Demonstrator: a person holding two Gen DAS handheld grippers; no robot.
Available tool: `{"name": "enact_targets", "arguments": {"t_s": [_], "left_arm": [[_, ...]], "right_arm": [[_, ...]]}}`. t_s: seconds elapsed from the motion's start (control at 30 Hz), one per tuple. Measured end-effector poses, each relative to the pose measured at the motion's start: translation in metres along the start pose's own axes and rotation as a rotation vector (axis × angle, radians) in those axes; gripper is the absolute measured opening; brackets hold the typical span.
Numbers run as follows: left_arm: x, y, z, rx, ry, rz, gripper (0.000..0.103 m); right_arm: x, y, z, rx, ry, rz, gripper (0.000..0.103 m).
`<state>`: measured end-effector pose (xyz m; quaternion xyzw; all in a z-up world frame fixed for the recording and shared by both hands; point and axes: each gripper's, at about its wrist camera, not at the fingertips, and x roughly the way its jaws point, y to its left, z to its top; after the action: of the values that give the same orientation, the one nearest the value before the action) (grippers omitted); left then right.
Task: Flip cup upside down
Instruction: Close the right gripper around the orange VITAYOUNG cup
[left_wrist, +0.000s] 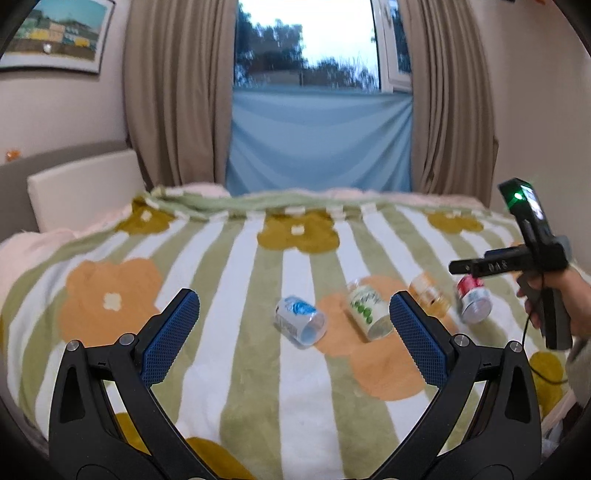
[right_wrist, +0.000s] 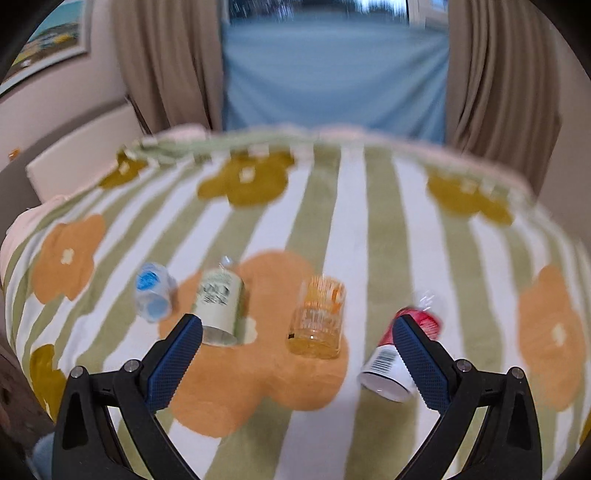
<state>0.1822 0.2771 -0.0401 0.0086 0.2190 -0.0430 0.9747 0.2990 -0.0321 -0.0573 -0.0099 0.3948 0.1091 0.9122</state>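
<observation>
Four cups are lying on their sides in a row on the striped, flowered blanket (right_wrist: 373, 229). Taking the big orange flower (right_wrist: 258, 354) in the blanket as the landmark: the orange cup (right_wrist: 317, 317) is lying on the flower itself, mouth toward the camera; the green cup (right_wrist: 221, 304) is resting across the flower's left edge; the blue cup (right_wrist: 154, 293) is sitting just off the flower to the left; the red cup (right_wrist: 400, 354) is lying off it to the right. The right gripper (right_wrist: 297, 363) is hanging open above the flower, its right pad in front of the red cup, holding nothing. The left gripper (left_wrist: 293, 338) is also spread wide and empty, facing the blue cup (left_wrist: 301, 321) and green cup (left_wrist: 369, 308). A hand (left_wrist: 565, 302) is gripping the right tool's handle.
</observation>
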Motion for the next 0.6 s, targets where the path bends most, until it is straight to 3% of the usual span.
{"name": "enact_targets", "arguments": {"t_s": [0.13, 0.33, 0.6], "left_arm": [[0.037, 0.005, -0.008, -0.01, 0.088, -0.012, 0.103], [0.054, 0.004, -0.018, -0.005, 0.135, -0.023, 0.103], [0.053, 0.006, -0.023, 0.008, 0.155, -0.039, 0.103]], "right_arm": [[0.063, -0.015, 0.009, 0.021, 0.135, -0.025, 0.102], [0.118, -0.02, 0.006, 0.023, 0.299, 0.016, 0.08], [0.141, -0.022, -0.004, 0.021, 0.333, -0.015, 0.062]]}}
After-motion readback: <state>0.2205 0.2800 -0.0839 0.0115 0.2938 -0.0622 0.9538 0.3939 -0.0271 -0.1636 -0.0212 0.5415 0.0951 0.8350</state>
